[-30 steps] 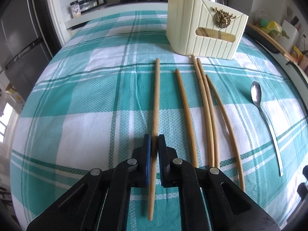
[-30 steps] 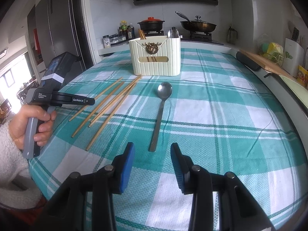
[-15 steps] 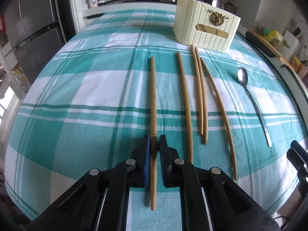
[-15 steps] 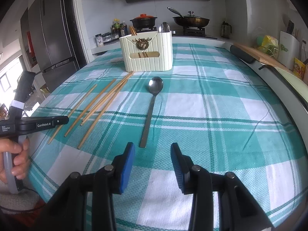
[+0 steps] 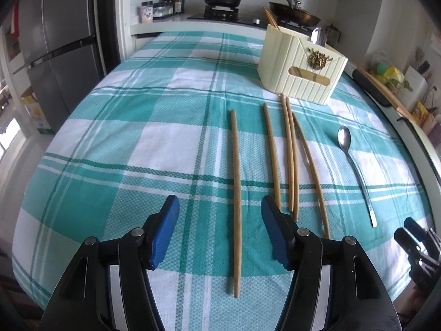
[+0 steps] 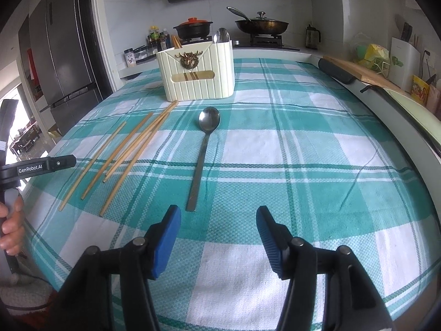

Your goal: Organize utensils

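Observation:
Several wooden chopsticks lie side by side on the checked tablecloth. The leftmost chopstick point(image 5: 236, 193) lies flat, its near end between the jaws of my left gripper point(image 5: 219, 215), which is open and empty. A metal spoon point(image 5: 354, 165) lies to the right; it also shows in the right wrist view point(image 6: 203, 151). My right gripper point(image 6: 217, 220) is open and empty, just short of the spoon's handle end. A cream utensil holder point(image 6: 197, 73) stands at the back, with chopsticks and a spoon in it.
The table's near edge lies just below both grippers. A dark rolled object point(image 6: 335, 70) lies along the right side. A stove with a pot point(image 6: 193, 29) and a pan point(image 6: 260, 24) stands behind, a fridge point(image 6: 63, 55) to the left.
My left gripper was shut on the leftmost chopstick; it has opened and drawn back, and the chopstick lies on the cloth. My right gripper has opened wider and stays near the spoon's handle.

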`<state>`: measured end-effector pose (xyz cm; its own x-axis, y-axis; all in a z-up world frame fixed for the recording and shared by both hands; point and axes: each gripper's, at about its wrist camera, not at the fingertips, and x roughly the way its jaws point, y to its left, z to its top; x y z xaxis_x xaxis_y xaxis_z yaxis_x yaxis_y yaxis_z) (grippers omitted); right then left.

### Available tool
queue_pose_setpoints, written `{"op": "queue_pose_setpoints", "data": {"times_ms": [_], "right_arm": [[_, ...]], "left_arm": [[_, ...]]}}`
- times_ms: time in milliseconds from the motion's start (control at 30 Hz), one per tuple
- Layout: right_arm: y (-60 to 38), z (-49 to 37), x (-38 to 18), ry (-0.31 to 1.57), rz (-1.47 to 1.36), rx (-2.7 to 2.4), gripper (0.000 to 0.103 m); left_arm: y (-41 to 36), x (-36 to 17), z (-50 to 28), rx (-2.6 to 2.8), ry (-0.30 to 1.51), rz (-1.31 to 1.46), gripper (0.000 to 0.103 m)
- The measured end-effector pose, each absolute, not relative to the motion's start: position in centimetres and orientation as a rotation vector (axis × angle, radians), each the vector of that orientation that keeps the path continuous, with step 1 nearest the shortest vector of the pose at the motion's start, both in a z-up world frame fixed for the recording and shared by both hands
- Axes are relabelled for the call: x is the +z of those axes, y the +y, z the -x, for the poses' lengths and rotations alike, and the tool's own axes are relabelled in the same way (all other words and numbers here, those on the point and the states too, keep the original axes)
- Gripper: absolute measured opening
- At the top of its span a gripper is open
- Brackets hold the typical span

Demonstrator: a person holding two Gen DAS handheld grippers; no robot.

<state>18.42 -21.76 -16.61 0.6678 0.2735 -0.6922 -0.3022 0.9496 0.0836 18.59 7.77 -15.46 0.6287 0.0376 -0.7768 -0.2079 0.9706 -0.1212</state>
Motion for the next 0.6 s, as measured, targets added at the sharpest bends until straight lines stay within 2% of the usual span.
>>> {"op": "queue_pose_setpoints", "data": {"times_ms": [433, 600], "right_arm": [[-21.2, -19.8, -15.2, 0.757, 0.098, 0.303, 0.058], [-21.6, -22.8, -13.4, 0.752, 0.089, 0.266, 0.065]], "left_arm": [[10.6, -14.5, -19.2, 0.104, 0.878, 0.233, 0.064], [12.3, -14.2, -22.0, 0.024, 0.939, 0.248, 0.064]]}}
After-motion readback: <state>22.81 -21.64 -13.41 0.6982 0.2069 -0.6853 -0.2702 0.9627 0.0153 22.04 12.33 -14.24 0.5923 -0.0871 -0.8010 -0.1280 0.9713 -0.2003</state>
